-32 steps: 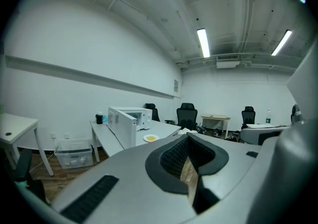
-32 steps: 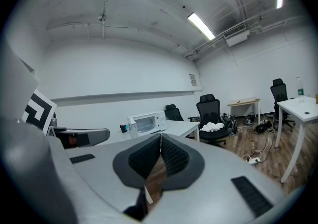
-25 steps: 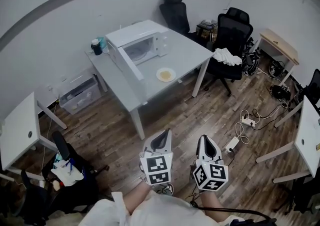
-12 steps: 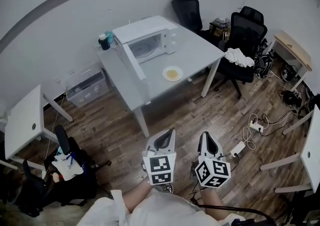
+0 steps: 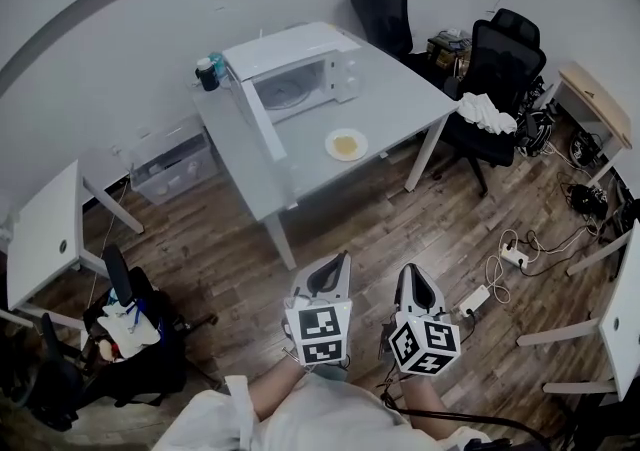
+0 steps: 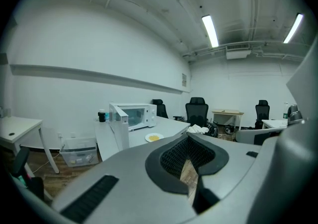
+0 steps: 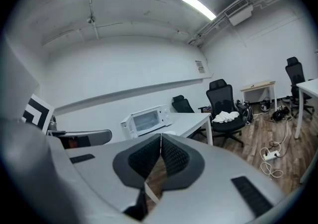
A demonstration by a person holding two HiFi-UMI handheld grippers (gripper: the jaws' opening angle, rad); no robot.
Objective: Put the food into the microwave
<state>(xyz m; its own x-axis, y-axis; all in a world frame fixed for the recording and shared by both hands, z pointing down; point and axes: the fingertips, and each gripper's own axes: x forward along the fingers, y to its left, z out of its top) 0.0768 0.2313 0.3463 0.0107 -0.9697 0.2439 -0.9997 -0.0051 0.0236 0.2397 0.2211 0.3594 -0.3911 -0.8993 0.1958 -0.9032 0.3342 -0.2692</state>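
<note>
Boxy white microwave (image 5: 290, 79), door open, sits at 11 o'clock of the round plate (image 5: 346, 145) on the smooth grey table (image 5: 400, 104). Left gripper (image 5: 334, 263) and right gripper (image 5: 412, 275): both clenched, empty.

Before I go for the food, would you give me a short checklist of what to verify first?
1. Microwave door open: ok.
2. Plate of food on the table, in front of the microwave: ok.
3. Left gripper and right gripper empty: ok.
4. Jaws open for a grasp: not ok, both are shut.
5. Grippers near the plate of food: not ok, both hang over the floor, well short of the table.
6. Inside of the microwave free: cannot tell, only part of it shows.
</note>
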